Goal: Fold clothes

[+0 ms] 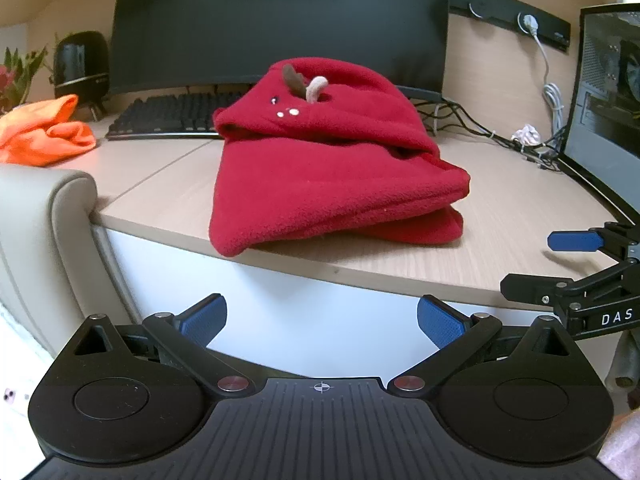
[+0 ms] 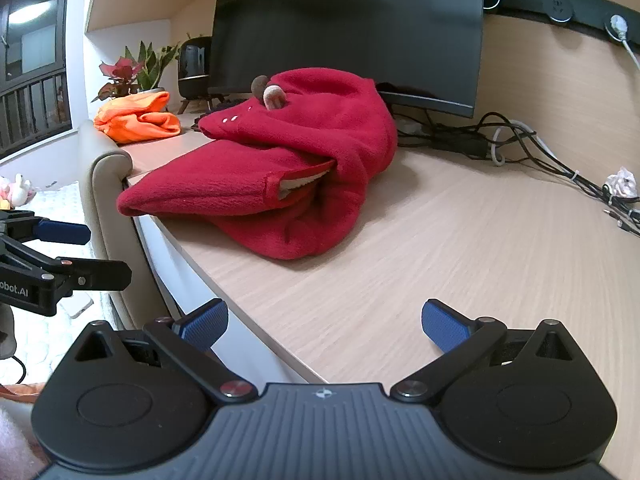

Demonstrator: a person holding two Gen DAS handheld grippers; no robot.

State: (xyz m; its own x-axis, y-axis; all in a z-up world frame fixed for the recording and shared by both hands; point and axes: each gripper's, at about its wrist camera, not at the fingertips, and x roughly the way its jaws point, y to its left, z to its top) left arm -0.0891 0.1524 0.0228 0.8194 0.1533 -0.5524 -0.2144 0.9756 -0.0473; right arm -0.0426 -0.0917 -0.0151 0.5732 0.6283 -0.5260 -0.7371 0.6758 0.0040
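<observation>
Wood worktop [image 2: 440,240], desk corner. Left claw [image 1: 322,322] & right claw [image 2: 324,322] both wide open, holding nothing, off the cloth. Red fleece garment [image 1: 320,184] at front edge looks folded; orange garment [image 1: 44,128] behind still crumpled, prob next.

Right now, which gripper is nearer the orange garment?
Left gripper: off the front edge of the desk, with the orange garment ahead-left. Right gripper: over the desk, farther right.
</observation>
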